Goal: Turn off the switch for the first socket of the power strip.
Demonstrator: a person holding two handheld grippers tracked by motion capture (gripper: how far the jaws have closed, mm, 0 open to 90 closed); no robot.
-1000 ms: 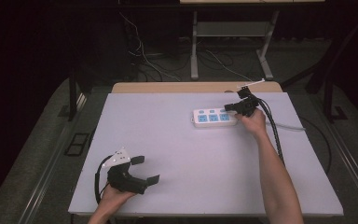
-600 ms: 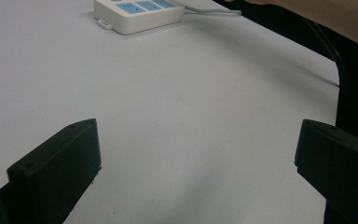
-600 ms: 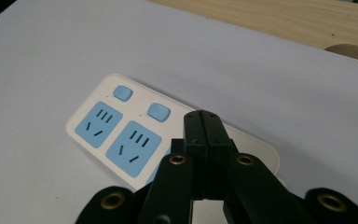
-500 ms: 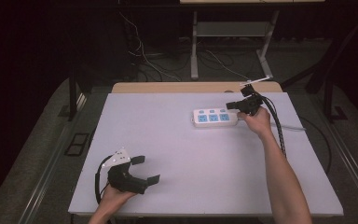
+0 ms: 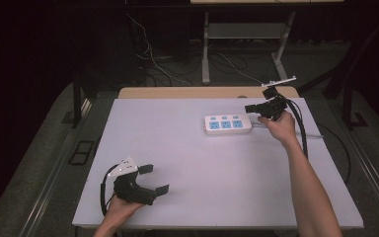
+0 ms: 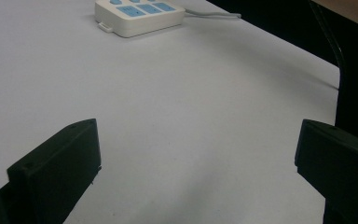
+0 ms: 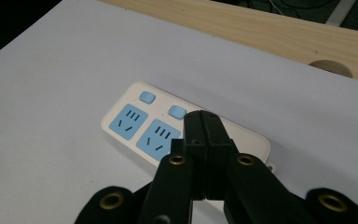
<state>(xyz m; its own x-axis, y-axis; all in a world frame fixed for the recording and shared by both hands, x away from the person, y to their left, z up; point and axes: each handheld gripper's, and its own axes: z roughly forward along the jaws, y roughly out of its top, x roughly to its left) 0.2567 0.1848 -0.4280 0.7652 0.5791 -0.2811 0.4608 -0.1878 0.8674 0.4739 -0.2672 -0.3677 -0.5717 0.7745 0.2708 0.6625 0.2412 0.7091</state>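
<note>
The power strip [image 5: 227,124] lies on the desk [image 5: 217,168] toward the far edge, right of the middle, its length along that edge. The right hand-held gripper [image 5: 254,108] hangs over the desk just beside the strip's right end, near the far right corner. The left hand-held gripper [image 5: 156,178] sits by the near left corner, well apart from the strip.

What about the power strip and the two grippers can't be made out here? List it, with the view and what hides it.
- Power strip: its third socket and switch, right gripper view, hidden behind the shut right gripper.
- Its far end, left gripper view, cut off by the top edge.
- Switch positions, high view: too small.
- Left gripper: right jaw, left gripper view, cut off by the picture's edge.
</note>
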